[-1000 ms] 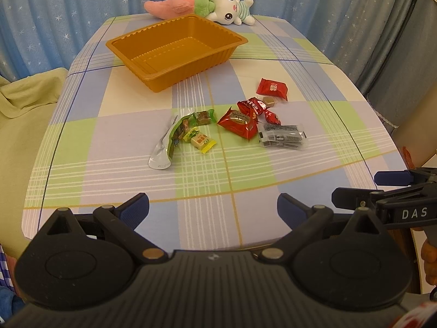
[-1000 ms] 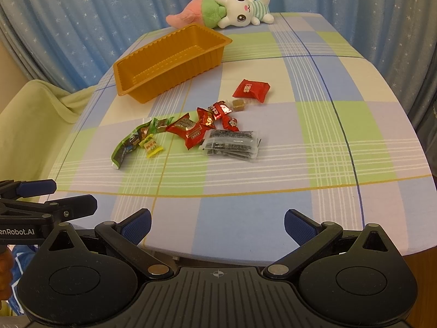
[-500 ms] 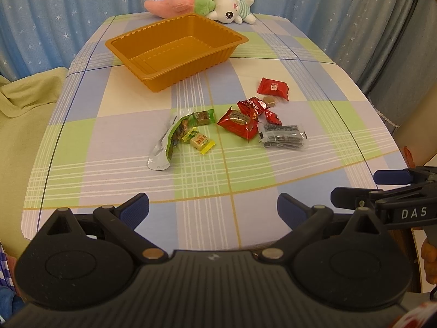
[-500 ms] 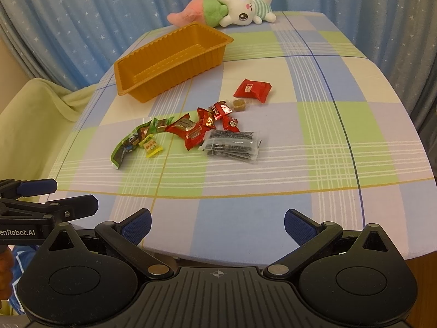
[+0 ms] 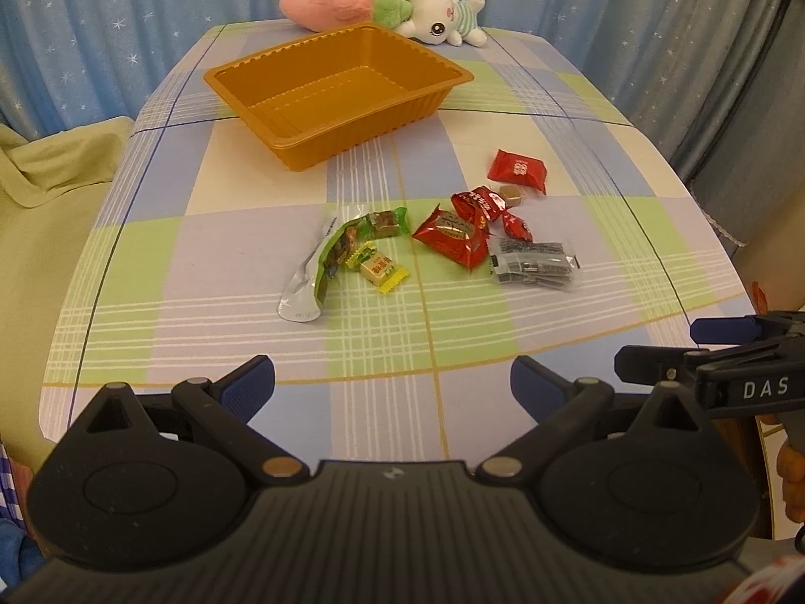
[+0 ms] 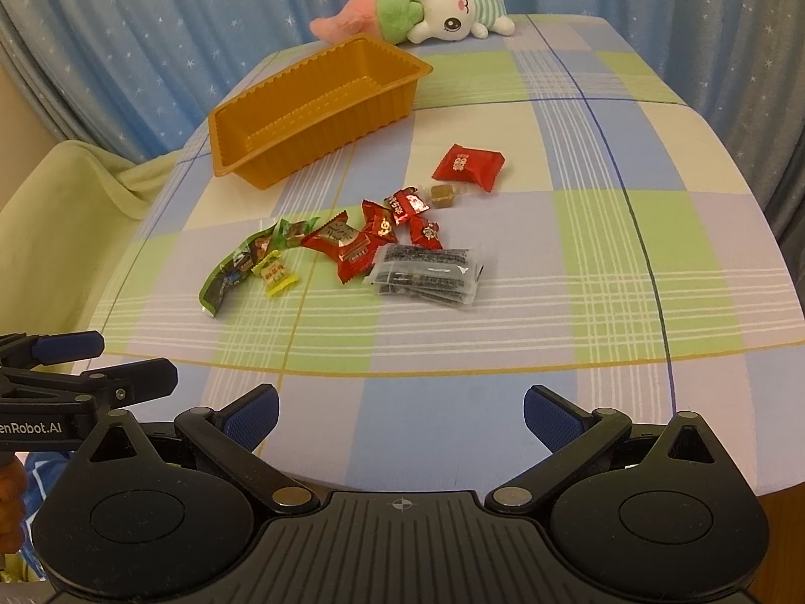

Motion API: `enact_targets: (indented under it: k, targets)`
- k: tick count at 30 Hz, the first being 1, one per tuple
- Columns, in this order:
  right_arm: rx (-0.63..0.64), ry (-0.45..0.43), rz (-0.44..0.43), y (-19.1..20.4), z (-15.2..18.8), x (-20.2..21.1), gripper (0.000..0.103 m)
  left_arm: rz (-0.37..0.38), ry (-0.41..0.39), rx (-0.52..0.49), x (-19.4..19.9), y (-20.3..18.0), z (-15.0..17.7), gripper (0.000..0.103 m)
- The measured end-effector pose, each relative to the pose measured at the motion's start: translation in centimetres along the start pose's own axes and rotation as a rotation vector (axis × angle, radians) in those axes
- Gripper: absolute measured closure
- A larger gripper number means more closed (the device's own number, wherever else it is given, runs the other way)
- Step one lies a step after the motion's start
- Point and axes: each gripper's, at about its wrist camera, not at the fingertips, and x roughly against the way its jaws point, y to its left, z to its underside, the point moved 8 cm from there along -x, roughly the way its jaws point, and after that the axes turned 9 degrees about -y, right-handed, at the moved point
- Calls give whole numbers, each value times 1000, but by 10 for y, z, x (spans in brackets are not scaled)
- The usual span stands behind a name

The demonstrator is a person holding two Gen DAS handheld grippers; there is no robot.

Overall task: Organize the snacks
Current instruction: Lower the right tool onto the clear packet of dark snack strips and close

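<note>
Centrally, orange tray holding nothing, snacks beside it

The tablecloth is a plaid of pale green, lilac, cream and soft blue, crossed with white and mustard lines. The tray is orange-brown. Most snack wrappers are shiny red, one pouch is green and silver, one candy yellow, one packet clear with black print. The plush rabbit is white with a green and pink body. Blue curtains carry small white stars. Both grippers are black with blue pads.
</note>
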Motion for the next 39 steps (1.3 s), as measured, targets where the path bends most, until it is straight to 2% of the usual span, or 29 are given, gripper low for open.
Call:
enact_targets:
  k: [6,13,15,16,17,25,32,39]
  targets:
    - [46,-5,-23,-7,-12,-14,0,-39,9,40,-7,11,-3,3]
    - [176,-62,-88,-19,-32,-37,0,-75,17,88,-17,18,-5,3]
    - [218,-68,-123,-21,-36,-46,8,-84,16,101,-21,19,-6,3]
    - [232,-62,-139,-22,-37,-50,17,-89,17,109,-23,19,-6,3]
    - [245,-54,-161,-23,-40,-56,20,-93,18,115,-26,19,-7,3]
    - [357,-35,-280,-24,-55,-91,37,-131,28,155,-44,14,-10,3]
    - [425,19,-351,-22,-57,-123,41,-149,36,165,-58,9,-11,4]
    - [484,63,-391,-20,-51,-136,41,-160,55,189,-71,5,-9,4]
